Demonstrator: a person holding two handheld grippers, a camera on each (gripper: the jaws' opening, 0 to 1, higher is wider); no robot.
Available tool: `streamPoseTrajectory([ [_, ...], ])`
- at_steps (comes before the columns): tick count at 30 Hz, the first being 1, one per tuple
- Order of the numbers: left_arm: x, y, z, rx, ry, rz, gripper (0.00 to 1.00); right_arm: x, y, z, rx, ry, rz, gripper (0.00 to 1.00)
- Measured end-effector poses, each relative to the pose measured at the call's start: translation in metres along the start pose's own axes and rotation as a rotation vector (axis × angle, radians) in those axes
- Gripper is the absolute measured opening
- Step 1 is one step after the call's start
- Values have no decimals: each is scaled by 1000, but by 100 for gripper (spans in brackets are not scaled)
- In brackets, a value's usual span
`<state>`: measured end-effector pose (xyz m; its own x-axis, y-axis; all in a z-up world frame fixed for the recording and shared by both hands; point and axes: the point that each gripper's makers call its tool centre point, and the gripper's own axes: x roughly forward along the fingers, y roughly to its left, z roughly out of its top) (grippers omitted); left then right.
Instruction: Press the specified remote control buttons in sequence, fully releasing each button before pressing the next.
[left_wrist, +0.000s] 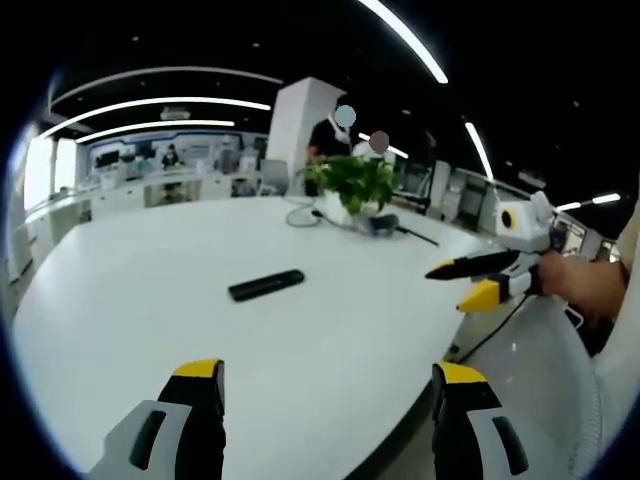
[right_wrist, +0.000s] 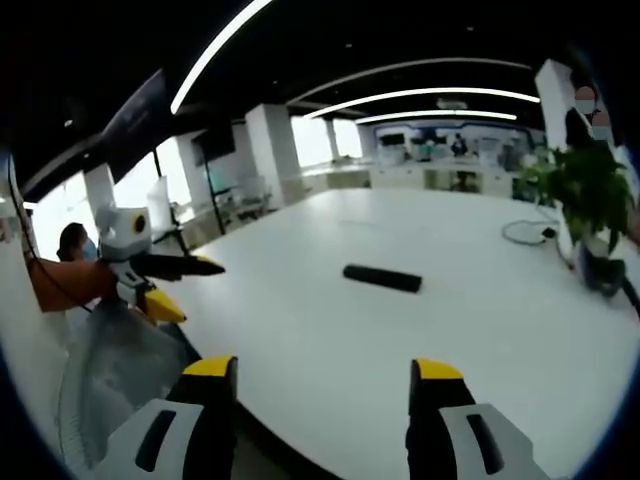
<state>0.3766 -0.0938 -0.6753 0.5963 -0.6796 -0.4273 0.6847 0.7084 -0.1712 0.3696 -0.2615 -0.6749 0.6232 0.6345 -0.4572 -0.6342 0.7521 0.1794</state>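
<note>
- Yellow-tipped jaws of the left gripper stand wide apart with nothing between them, over the near edge of the white oval tabletop.
- Right gripper likewise holds its jaws spread and empty above that edge.
- Slim black bar-shaped remote control lies flat near the tabletop's middle, well apart from both grippers; its buttons are too small to make out.
- Beyond the remote stands a leafy green potted plant, with cables beside it.
</note>
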Motion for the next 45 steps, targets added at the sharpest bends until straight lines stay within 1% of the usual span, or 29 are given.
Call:
streamPoseTrajectory([
  [12,1,-1,0,-1,1,-5,88,0,-2,2,-9,-2,-2,67],
  [22,2,0,0,-2,-2,-10,87,3,-1,4,-16,0,12,67],
  [26,3,1,0,-3,-2,-10,87,3,-3,7,-14,-12,13,66],
  [29,4,2,0,-5,0,-10,87,4,-6,12,-27,-33,4,69],
  [30,4,3,0,-6,0,-10,87,4,-6,13,-26,-36,10,68],
  [33,5,2,-1,-8,2,-13,87,4,-4,15,-15,-37,28,61],
  [35,5,2,-1,-6,3,-15,87,4,-2,13,-15,-25,39,59],
  [41,5,3,-1,-11,5,-20,87,8,4,9,-35,6,55,61],
  [45,4,3,-1,-11,5,-23,87,9,5,11,-58,7,60,62],
])
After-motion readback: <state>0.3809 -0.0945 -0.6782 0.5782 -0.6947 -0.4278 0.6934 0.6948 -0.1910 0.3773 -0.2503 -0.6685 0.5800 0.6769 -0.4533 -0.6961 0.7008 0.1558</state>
